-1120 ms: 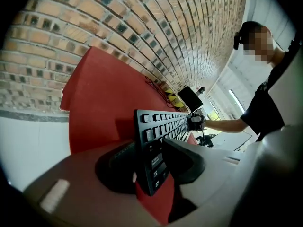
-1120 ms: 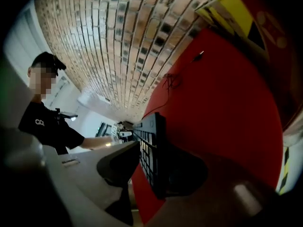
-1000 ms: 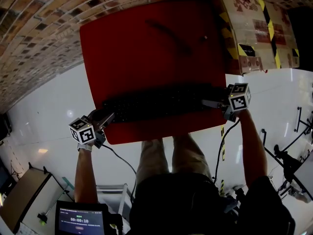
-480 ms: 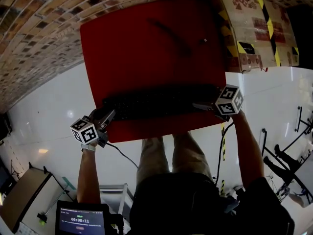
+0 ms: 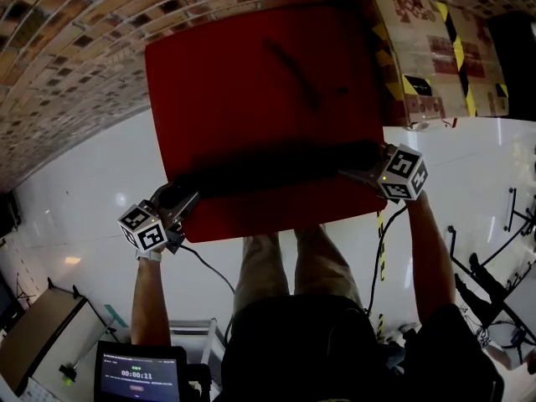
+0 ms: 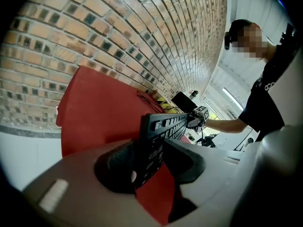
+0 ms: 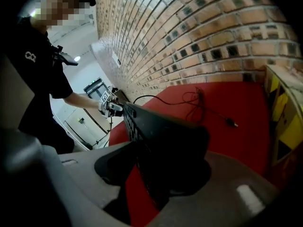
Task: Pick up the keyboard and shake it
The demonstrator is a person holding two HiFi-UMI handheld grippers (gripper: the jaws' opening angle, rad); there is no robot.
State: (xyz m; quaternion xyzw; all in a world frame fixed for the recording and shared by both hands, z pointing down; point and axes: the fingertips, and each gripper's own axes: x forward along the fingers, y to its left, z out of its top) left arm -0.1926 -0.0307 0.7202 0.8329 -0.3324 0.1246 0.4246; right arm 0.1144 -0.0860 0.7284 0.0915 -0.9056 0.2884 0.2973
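A brick wall (image 5: 67,74) curves across the top and left of the head view, and a glossy white floor (image 5: 75,216) fills the left middle and the right side. A square red table (image 5: 251,82) takes up the upper centre. Beside it, in the upper right corner, stands a cardboard box (image 5: 435,48) with yellow-and-black tape. The person's dark shirt and legs (image 5: 293,266) fill the bottom centre, one arm reaching up on each side.

The black keyboard (image 5: 276,170) stretches across the lower part of the table, from left of centre to right of centre, held at both ends. In the left gripper view the keyboard (image 6: 163,126) is tipped up on its long edge in mid-frame, keys facing right, with red surface showing under it. In the right gripper view it (image 7: 151,122) runs off toward the upper left.

The left gripper (image 5: 186,199), at lower left of the table, has its jaws clamped on the keyboard's left end (image 6: 151,160). The right gripper (image 5: 358,172), at the table's lower right, has just been closing its jaws, and they pinch the keyboard's right end (image 7: 151,167).

A thin black cable (image 7: 199,100) lies looped on the red top, right of centre in the right gripper view. A small lit screen (image 5: 138,377) sits at the bottom left of the head view
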